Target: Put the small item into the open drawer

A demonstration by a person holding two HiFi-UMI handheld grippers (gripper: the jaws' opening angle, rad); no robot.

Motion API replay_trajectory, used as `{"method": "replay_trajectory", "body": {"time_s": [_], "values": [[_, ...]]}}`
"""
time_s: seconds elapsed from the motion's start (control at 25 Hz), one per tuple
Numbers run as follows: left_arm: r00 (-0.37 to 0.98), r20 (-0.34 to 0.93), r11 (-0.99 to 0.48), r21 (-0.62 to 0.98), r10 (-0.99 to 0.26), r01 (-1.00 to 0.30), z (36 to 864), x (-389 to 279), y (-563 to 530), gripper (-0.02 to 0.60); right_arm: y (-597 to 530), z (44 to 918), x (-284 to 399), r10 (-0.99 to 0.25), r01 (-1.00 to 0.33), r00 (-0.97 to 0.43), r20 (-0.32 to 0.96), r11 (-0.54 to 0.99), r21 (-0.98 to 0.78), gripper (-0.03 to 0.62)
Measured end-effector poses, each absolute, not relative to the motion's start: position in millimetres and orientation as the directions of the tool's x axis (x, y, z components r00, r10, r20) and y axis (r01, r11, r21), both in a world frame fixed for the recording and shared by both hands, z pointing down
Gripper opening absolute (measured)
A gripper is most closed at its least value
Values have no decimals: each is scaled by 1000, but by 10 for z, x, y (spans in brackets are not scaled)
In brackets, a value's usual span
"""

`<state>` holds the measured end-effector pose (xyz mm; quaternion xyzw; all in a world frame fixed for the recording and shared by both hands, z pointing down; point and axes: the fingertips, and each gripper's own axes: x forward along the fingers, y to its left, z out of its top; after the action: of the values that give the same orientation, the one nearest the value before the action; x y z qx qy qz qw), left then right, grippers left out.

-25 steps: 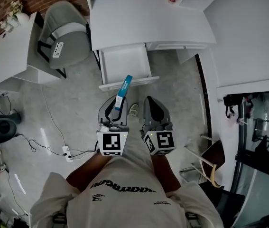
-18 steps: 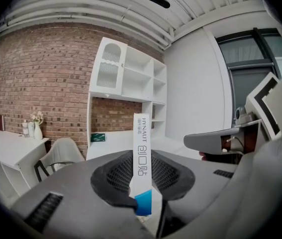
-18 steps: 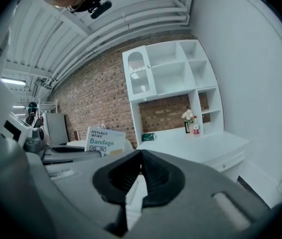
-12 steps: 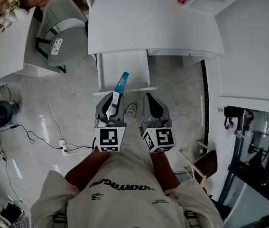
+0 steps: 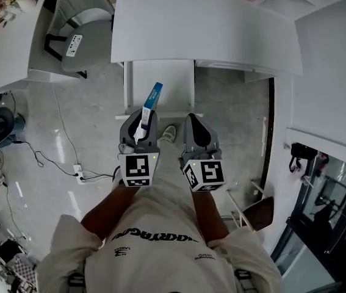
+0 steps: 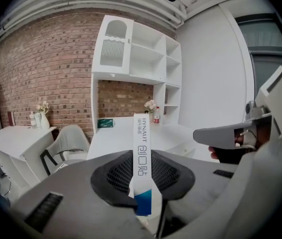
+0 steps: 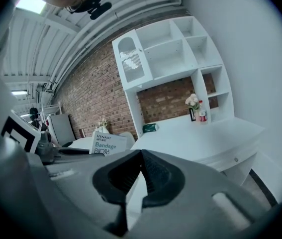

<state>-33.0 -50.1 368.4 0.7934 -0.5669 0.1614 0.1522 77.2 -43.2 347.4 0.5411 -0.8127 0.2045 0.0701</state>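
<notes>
One bandage box point(image 6: 141, 153) clamped in left tool point(image 6: 143, 183), right tool point(image 7: 140, 159) closed, empty

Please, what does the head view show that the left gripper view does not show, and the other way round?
Only the head view: the open drawer sticking out below the white desk, and the person's shirt. Only the left gripper view: the brick wall and the white shelf unit. Both: the bandage box clamped in the left gripper, the desk and the grey chair.
</notes>
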Motion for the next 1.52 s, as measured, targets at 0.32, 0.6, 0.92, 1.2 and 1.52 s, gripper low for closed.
{"method": "replay_trajectory", "body": {"time_s": [0.32, 0.6, 0.92, 1.2, 1.52], "values": [[303, 492, -302, 83, -816, -950, 4108, -455, -692, 80, -635, 3832, 698, -837, -917, -387, 387, 304, -260, -3], [327, 541, -331, 94, -775, -939, 4470, -519, -884, 80, -743, 4097, 587, -824, -928, -363, 435, 280, -246, -3], [309, 613, -319, 96, -728, -943, 4916, -600, -1075, 80, -753, 4360, 527, -818, -938, -332, 469, 236, -253, -3], [291, 660, -306, 97, -693, -947, 5255, -636, -1191, 80, -772, 4566, 512, -808, -941, -323, 492, 218, -258, -3], [272, 701, -297, 90, -659, -951, 5563, -659, -1318, 80, -817, 4711, 538, -796, -941, -327, 509, 223, -255, -3]]}}
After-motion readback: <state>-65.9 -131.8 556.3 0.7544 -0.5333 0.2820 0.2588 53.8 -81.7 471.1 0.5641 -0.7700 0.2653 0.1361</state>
